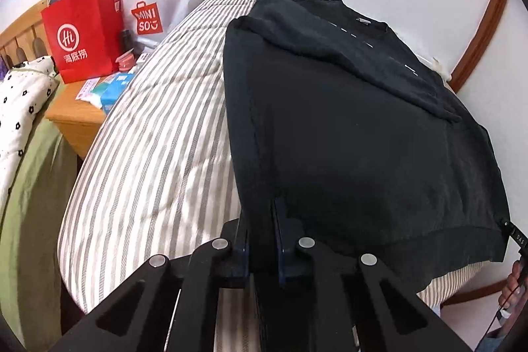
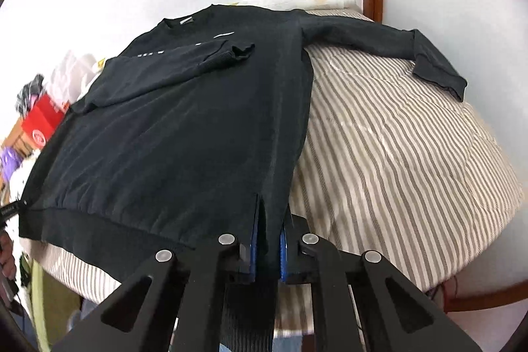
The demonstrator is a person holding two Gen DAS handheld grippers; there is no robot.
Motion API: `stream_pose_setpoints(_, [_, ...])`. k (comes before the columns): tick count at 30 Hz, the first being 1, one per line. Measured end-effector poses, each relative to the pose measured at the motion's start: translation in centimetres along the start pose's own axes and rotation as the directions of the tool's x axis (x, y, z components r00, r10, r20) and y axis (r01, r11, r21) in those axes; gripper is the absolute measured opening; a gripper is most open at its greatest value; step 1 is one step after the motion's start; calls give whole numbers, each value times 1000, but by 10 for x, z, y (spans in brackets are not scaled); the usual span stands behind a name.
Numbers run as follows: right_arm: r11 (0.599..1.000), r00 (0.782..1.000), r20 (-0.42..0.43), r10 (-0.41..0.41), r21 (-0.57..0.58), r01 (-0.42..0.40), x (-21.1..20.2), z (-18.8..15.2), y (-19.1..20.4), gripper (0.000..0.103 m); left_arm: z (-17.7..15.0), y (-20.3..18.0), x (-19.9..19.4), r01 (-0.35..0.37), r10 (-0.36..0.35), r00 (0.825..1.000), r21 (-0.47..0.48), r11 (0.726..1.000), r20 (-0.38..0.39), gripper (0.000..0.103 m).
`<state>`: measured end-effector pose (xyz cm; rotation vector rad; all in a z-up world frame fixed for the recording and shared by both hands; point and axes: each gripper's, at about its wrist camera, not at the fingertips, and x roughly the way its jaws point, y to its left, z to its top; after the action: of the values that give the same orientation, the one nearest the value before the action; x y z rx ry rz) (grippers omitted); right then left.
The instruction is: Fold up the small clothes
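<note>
A black long-sleeved knit sweater (image 2: 184, 134) lies front-up on the grey-and-white striped bed quilt (image 2: 396, 160), collar towards the white wall, so its whole shape can be squared up before folding. One sleeve (image 2: 184, 68) is already laid across the chest, while the other sleeve (image 2: 412, 45) is spread out over the quilt, so the fold looks only partly done.

The left gripper (image 1: 260, 213) has its fingers pinched nearly closed on one bottom corner of the ribbed hem, dark cloth running between them. The right gripper (image 2: 269, 220) is likewise clamped nearly closed on the opposite hem corner. Holding both corners at once keeps the hem taut and straight, likely so the lower edge can be carried up towards the collar without bunching.
</note>
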<state>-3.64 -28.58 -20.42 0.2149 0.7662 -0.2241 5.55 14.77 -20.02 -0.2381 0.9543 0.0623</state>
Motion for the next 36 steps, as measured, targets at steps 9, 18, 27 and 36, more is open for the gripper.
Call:
stream_pose_setpoints(9, [993,995,15,-96,-69,96,-7,23,13,34,10,7,-5,-63,62,998,19,998,28,30])
stream_pose_setpoints(18, [978,995,95,38,-206,-18,13,111,101,41,68,15,1,-84,84,994,-3,996,69,41])
stream_pose_setpoints(27, [937,980,49,194,-306,-170,89,207,213,41,125,19,34,-134,129,987,44,990,94,51])
stream_pose_setpoints(36, [883,972,-54,227,-409,-229,201,270,312,41,164,35,83,-155,152,986,53,986,62,51])
